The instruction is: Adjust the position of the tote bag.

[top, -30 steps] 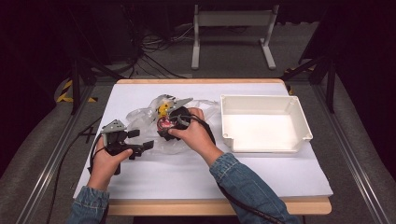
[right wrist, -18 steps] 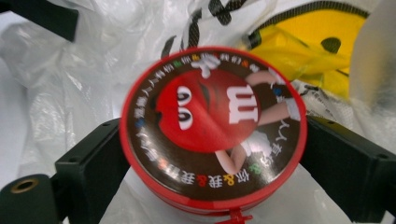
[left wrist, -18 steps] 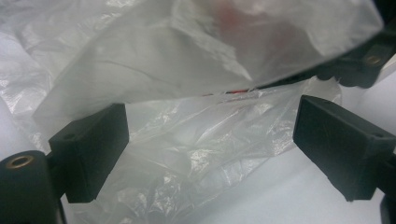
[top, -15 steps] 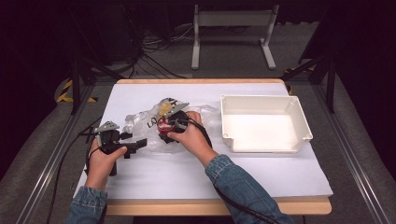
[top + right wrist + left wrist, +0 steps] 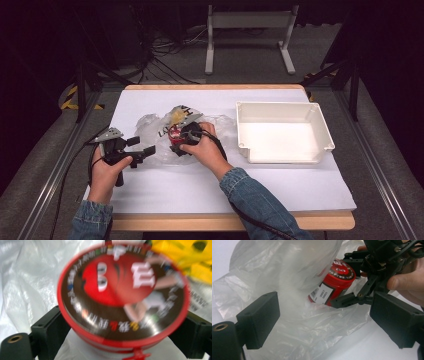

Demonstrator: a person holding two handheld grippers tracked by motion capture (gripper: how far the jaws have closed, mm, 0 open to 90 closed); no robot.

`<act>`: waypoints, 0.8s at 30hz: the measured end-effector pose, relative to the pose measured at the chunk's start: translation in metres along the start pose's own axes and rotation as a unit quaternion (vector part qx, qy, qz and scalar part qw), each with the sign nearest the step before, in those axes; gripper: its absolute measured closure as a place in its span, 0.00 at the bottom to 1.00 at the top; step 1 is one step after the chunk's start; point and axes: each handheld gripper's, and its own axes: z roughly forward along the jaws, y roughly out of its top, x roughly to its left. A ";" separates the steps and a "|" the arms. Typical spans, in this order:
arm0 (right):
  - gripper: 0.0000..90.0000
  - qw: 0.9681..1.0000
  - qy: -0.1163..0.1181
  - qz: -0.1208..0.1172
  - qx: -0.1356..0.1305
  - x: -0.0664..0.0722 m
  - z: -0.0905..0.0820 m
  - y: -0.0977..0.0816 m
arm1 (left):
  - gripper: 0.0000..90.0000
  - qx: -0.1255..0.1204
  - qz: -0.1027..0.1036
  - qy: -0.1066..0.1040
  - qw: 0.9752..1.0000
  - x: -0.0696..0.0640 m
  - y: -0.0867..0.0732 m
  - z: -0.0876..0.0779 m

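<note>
While our right gripper [image 5: 179,141] clamps the red tub [image 5: 332,286], our left gripper [image 5: 142,150] stands open beside the plastic bag [image 5: 287,277]. If the film snags the tub, we judge it may slip.

— What was hard to make out in the right gripper view?
— The red tub [image 5: 123,300] was blurred, so the lettering round its lid could not be read. Its top ran off the upper edge, and a yellow thing [image 5: 182,255] at the top right corner was smeared and cut off.
— And from the left gripper view?
— The clear plastic bag [image 5: 294,290] veiled the tub's upper part; the label's small print was too fine to read. The right gripper [image 5: 352,282] was cut by the top and right edges.
— From above?
— The person's right hand [image 5: 202,147] hid most of that gripper near the table's [image 5: 280,185] left half.
</note>
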 end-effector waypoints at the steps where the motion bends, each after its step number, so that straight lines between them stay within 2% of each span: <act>1: 0.12 1.000 0.002 0.001 -0.014 -0.001 -0.002 0.002 | 0.11 -0.002 0.002 -0.001 1.000 -0.001 0.001 -0.001; 5: 0.16 1.000 0.008 0.001 -0.030 -0.002 -0.005 0.006 | 0.10 -0.014 0.011 -0.008 1.000 -0.004 0.004 -0.006; 7: 0.17 0.999 0.007 -0.001 -0.032 -0.002 -0.006 0.007 | 0.10 -0.014 0.012 -0.008 1.000 -0.004 0.005 -0.007; 8: 0.19 0.999 0.006 -0.003 -0.032 -0.003 -0.007 0.007 | 0.10 -0.015 0.019 -0.006 1.000 -0.004 0.006 -0.008; 11: 0.26 0.999 0.017 -0.006 -0.029 -0.004 -0.008 0.008 | 0.09 -0.019 0.017 -0.008 1.000 -0.005 0.007 -0.011; 17: 0.28 0.999 0.003 -0.029 -0.025 -0.002 -0.012 0.010 | 0.09 -0.030 0.028 0.002 0.999 -0.007 0.012 -0.022; 23: 0.28 0.999 0.010 -0.030 -0.034 -0.002 -0.026 0.017 | 0.05 -0.032 0.032 0.008 0.999 -0.003 0.013 -0.032; 24: 0.28 0.999 0.012 -0.031 -0.040 -0.001 -0.033 0.021 | 0.04 -0.032 0.033 0.006 0.999 -0.001 0.013 -0.034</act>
